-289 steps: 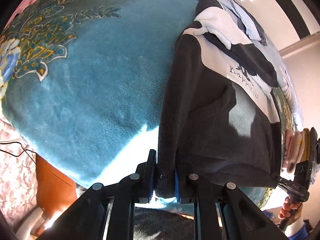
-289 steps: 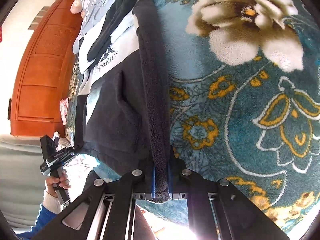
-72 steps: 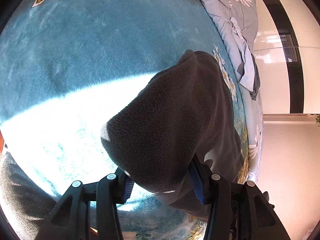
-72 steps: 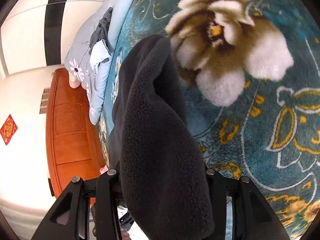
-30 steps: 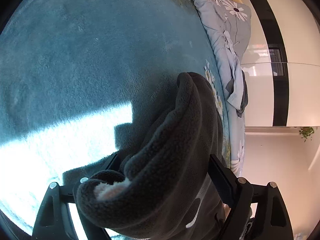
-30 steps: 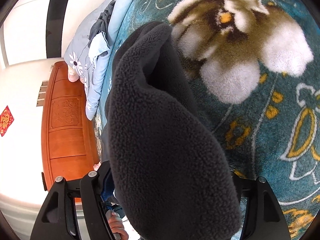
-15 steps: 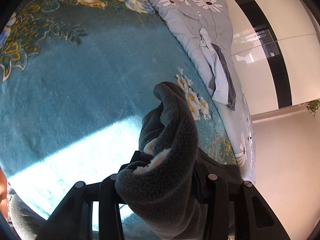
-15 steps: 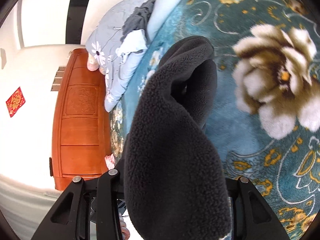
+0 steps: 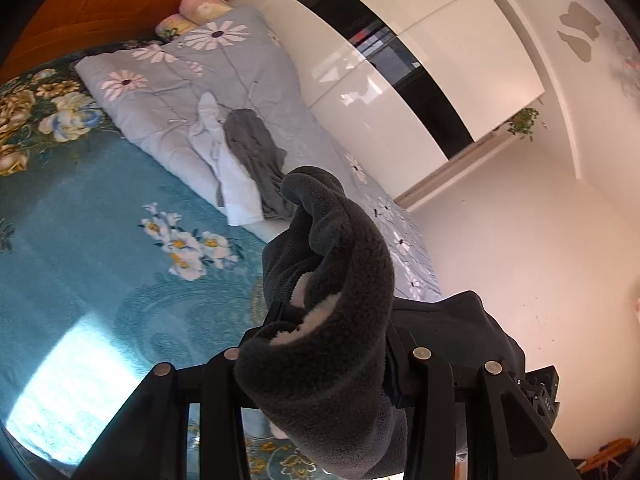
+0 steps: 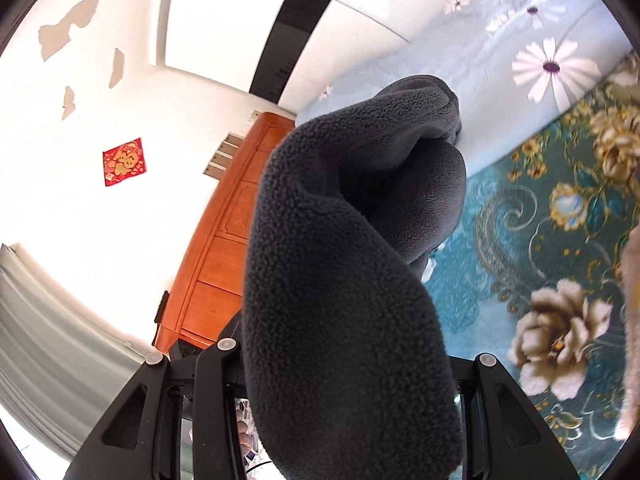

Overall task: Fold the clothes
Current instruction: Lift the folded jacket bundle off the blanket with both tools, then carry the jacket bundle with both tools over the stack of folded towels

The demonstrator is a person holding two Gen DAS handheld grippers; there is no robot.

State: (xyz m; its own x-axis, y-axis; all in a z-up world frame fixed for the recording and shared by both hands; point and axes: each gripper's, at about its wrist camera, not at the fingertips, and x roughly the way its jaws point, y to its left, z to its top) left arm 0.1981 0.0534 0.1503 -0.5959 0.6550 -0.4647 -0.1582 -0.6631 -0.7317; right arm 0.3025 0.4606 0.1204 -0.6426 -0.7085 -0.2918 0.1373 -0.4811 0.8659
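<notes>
Left wrist view: dark grey fleece garment (image 9: 332,320) bunched between the fingers of the left gripper (image 9: 332,364), which is clamped on a thick roll of it; pale lining shows at the fold. The cloth rises forward from the grip, off the teal floral blanket (image 9: 100,248) below it. A further run of the same fleece trails off to the right (toward the other gripper, whose body shows at the frame edge).

Right wrist view: right gripper (image 10: 348,376) likewise closed on a fat wad of the fleece, which fills the middle of the frame and hides the fingertips. Blanket lies below and to the right.

Key relation: the garment spans between the two grippers, long axis running left to right, each end held, the middle slack and lifted clear of the bed. Neither hand is nearer; both already have it.

Judgement: any lay-down would go forward and down onto the blanket, short of the grey daisy quilt (image 9: 240,92) and the loose clothes (image 9: 244,160) lying on it.
</notes>
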